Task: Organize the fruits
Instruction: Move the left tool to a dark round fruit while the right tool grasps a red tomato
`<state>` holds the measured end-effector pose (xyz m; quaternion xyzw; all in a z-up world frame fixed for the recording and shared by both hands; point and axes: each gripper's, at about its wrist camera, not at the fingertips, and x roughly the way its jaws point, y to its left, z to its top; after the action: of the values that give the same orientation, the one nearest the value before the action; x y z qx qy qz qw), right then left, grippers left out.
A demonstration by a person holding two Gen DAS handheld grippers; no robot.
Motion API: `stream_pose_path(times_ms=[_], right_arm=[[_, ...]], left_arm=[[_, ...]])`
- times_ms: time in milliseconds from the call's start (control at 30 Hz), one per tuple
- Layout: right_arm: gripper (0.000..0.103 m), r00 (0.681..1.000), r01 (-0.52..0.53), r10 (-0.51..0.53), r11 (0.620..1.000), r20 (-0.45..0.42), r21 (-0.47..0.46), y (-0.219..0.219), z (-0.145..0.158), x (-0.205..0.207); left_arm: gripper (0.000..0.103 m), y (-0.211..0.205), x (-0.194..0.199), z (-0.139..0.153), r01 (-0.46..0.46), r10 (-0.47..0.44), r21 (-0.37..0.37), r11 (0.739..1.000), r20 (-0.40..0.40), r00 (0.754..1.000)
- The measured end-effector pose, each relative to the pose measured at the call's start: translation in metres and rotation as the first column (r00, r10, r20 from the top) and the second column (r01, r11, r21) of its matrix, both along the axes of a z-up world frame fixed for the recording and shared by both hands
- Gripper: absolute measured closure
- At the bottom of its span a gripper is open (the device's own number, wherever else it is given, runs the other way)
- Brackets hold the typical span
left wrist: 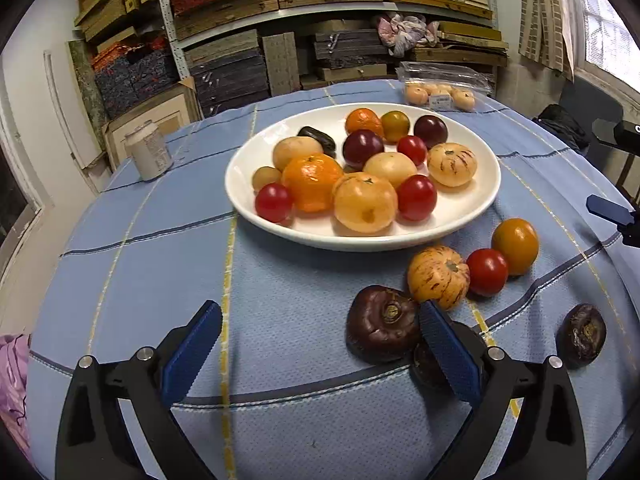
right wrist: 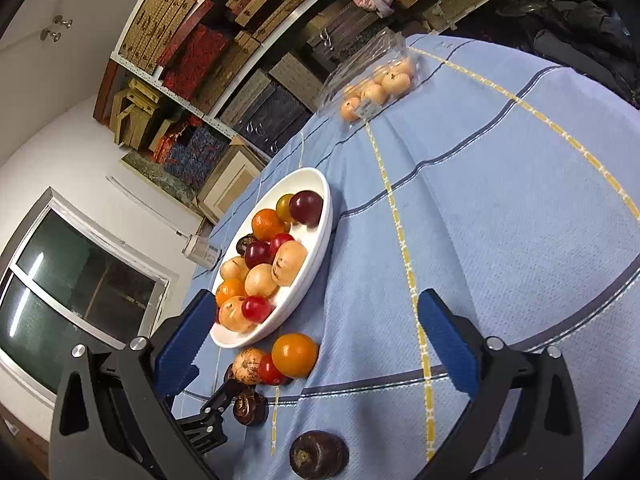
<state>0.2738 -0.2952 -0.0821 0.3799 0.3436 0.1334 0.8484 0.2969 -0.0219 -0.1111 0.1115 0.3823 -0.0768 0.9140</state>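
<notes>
Fruit sort: both tongs empty

Left tongs [left wrist: 320,354] wide open over table [left wrist: 280,292], dark chestnut [left wrist: 382,324] beside right finger. Right tongs [right wrist: 318,340] wide open, holding nothing. Striped fruit [left wrist: 438,276], red tomato [left wrist: 487,272], orange tomato [left wrist: 515,246] clustered just before filled plate [left wrist: 472,204].

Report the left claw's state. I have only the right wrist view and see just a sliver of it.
Observer: The left claw is open and holds nothing.
Operator: Name what lies nearest it.
Observer: A large dark brown fruit lies on the tablecloth, close beside the claw's right finger.
Operator: Count the red tomatoes in the plate.
Observer: Three red tomatoes show in the white plate; one of them is hidden in your view.
</notes>
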Motion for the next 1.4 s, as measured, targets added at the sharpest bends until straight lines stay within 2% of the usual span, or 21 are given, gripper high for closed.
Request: stream_pose_path(times_ms=[100, 200, 300, 367, 433, 533, 633, 767, 967, 1100, 1133, 1200, 1267, 1400], right_arm=[[0.004, 1.000, -0.013, 0.013, 1.000, -0.008, -0.012, 0.004, 0.000, 0.001], [0.004, 1.000, -0.015, 0.015, 1.000, -0.010, -0.019, 0.007, 0.001, 0.001], [0.004, 1.000, -0.011, 0.011, 1.000, -0.016, -0.016, 0.007, 0.000, 0.002], [0.004, 1.000, -0.009, 0.008, 1.000, -0.021, -0.010, 0.006, -0.001, 0.002], [0.004, 1.000, -0.007, 0.007, 1.000, -0.022, -0.007, 0.005, -0.002, 0.002], [0.004, 1.000, -0.015, 0.015, 1.000, -0.020, -0.005, 0.007, -0.002, 0.003], [0.004, 1.000, -0.024, 0.023, 1.000, -0.013, -0.011, 0.008, 0.000, 0.002], [0.004, 1.000, -0.030, 0.030, 0.999, -0.009, -0.013, 0.010, 0.001, 0.002], [0.004, 0.999, -0.033, 0.033, 0.999, -0.008, -0.020, 0.011, 0.001, 0.001], [0.004, 0.999, -0.052, 0.053, 0.997, 0.012, -0.061, 0.019, 0.006, 0.000], [0.004, 0.998, -0.061, 0.063, 0.994, 0.024, -0.087, 0.024, 0.008, -0.001], [0.004, 0.996, -0.078, 0.084, 0.989, 0.041, -0.128, 0.031, 0.012, -0.003], [0.004, 0.992, -0.100, 0.111, 0.980, 0.057, -0.173, 0.040, 0.016, -0.005], [0.004, 0.988, -0.124, 0.141, 0.969, 0.064, -0.212, 0.049, 0.019, -0.006]], left_arm=[[0.003, 0.001, 0.007, -0.002, 0.008, -0.009, -0.024, 1.000, -0.026, 1.000], [0.003, 0.011, 0.015, -0.006, 0.008, -0.017, -0.107, 0.994, -0.084, 0.996], [0.003, 0.018, 0.021, -0.007, 0.025, -0.045, -0.151, 0.988, -0.127, 0.991], [0.003, 0.024, 0.014, -0.004, 0.009, -0.021, -0.115, 0.993, -0.100, 0.995], [0.003, 0.024, 0.006, -0.002, -0.024, 0.023, -0.006, 1.000, -0.040, 0.999], [0.003, 0.026, 0.003, -0.004, -0.081, 0.081, 0.091, 0.993, -0.001, 0.997], [0.003, 0.025, 0.006, -0.007, -0.040, 0.042, 0.063, 0.997, -0.037, 0.998], [0.003, 0.019, 0.006, -0.005, 0.001, 0.000, 0.049, 0.999, -0.022, 1.000], [0.003, 0.033, 0.017, -0.005, -0.046, 0.044, -0.038, 0.998, -0.053, 0.998], [0.004, 0.035, 0.019, -0.005, -0.064, 0.060, -0.060, 0.996, -0.066, 0.996], [0.005, 0.035, 0.019, -0.005, -0.064, 0.060, -0.061, 0.996, -0.066, 0.996], [0.022, 0.035, 0.018, -0.005, -0.063, 0.058, -0.070, 0.996, -0.066, 0.996], [0.030, 0.035, 0.020, -0.007, -0.058, 0.051, -0.090, 0.994, -0.085, 0.995], [0.037, 0.034, 0.017, -0.006, -0.053, 0.046, -0.094, 0.994, -0.077, 0.996]])
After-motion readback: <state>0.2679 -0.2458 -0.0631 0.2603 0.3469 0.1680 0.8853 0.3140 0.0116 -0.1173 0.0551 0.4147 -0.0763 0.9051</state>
